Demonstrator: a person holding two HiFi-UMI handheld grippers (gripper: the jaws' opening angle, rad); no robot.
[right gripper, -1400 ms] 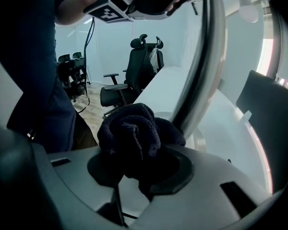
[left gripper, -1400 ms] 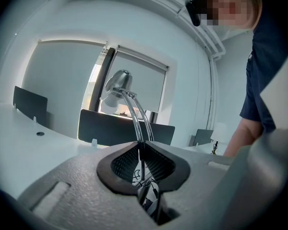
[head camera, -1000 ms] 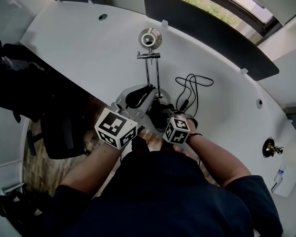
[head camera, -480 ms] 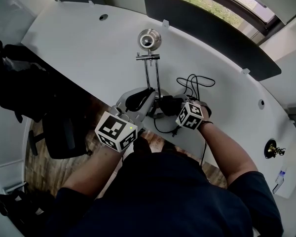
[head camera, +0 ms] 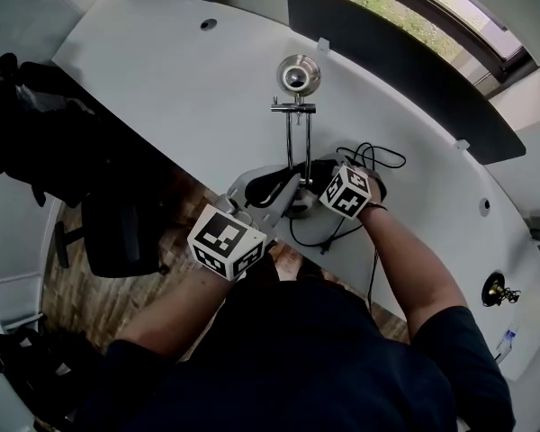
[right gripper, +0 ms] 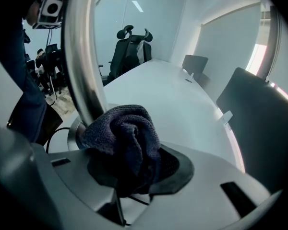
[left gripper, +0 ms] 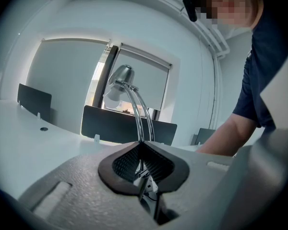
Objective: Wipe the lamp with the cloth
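Note:
A chrome desk lamp stands on the white desk (head camera: 162,70), with its head (head camera: 299,75) at the far end of a twin-rod stem (head camera: 297,142). My left gripper (head camera: 286,187) is shut at the foot of the stem; in the left gripper view the rods (left gripper: 137,114) rise straight out from between its closed tips (left gripper: 140,145). My right gripper (head camera: 313,184) comes in from the right, shut on a bunched dark cloth (right gripper: 125,138). The cloth is pressed against the thick chrome stem (right gripper: 84,56) just above the round base (right gripper: 73,132).
A black cable (head camera: 364,156) loops on the desk right of the lamp. A dark partition (head camera: 405,70) lines the far edge. A black office chair (head camera: 117,232) stands left of the person. A small brass object (head camera: 497,291) sits far right.
My right gripper carried the cloth from the desk's near edge up and over to the lamp's stem. The left gripper stayed by the stem.

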